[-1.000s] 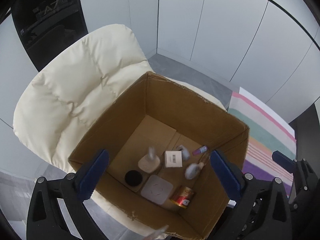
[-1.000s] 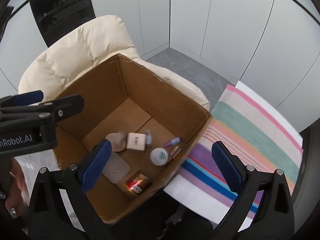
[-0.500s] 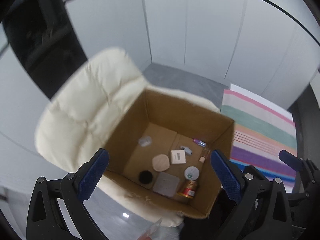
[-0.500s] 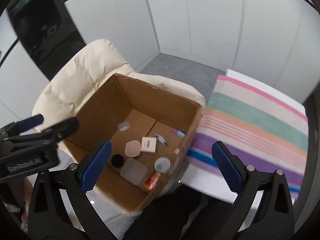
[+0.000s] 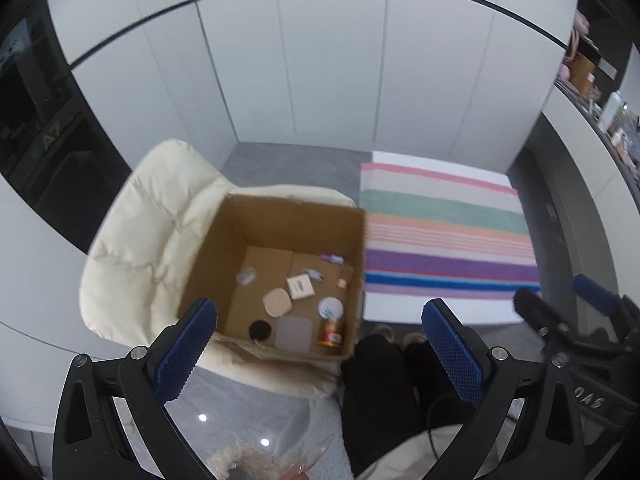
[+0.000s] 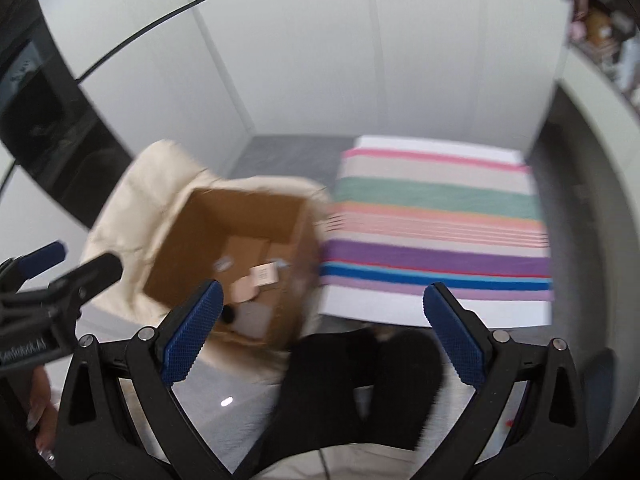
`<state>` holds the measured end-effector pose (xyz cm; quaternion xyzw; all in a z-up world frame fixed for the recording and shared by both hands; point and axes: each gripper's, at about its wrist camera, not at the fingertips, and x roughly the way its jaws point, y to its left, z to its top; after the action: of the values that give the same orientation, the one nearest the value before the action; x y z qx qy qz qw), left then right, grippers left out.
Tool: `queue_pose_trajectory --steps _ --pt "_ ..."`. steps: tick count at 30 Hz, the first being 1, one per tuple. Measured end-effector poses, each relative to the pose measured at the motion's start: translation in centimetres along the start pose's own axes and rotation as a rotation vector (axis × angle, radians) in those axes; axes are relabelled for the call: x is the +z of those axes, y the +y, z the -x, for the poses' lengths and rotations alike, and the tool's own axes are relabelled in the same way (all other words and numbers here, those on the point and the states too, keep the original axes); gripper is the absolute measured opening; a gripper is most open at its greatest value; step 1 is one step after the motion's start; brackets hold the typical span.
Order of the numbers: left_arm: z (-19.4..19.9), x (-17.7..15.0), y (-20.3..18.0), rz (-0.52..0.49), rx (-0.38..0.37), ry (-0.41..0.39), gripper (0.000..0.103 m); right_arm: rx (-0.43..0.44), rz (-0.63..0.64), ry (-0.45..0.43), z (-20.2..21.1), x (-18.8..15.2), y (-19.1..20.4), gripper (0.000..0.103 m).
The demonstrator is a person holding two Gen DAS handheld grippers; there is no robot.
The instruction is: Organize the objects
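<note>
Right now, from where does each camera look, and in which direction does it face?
Left wrist: on the left gripper, high up, facing down at the cardboard box on the cream chair; the right gripper shows at the right edge.
Right wrist: on the right gripper, facing down at the striped cloth; the left gripper shows at the left edge.
Both share the box, chair, cloth and the person's dark-clad legs.

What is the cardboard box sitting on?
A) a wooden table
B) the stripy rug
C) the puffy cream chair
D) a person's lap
C: the open cardboard box rests on the seat of the cream padded chair, while the striped rug lies on the floor beside it.
</note>
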<state>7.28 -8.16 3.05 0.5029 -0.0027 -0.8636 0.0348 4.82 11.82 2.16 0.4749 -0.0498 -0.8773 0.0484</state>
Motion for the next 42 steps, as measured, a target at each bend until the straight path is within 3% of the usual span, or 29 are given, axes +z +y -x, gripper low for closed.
queue_pose_trajectory --steps 7,13,19,42 --pt "-0.9 -1.0 -1.8 -0.026 -0.031 0.030 0.103 -0.081 -0.050 0.013 1.4 -1.4 -1.6 0.102" --pt "-1.0 -1.5 -3.0 -0.053 -0.053 0.049 0.101 -0.091 -0.044 0.021 1.4 -2.4 -2.3 0.102" --pt "-0.5 -1.8 -3.8 -0.085 -0.014 0.027 0.101 -0.094 -0.037 0.032 1.4 -2.8 -2.6 0.102" --pt "-0.8 -1.9 -4.0 -0.110 -0.014 0.041 0.101 -0.107 -0.043 0.039 1.3 -3.1 -3.0 0.102"
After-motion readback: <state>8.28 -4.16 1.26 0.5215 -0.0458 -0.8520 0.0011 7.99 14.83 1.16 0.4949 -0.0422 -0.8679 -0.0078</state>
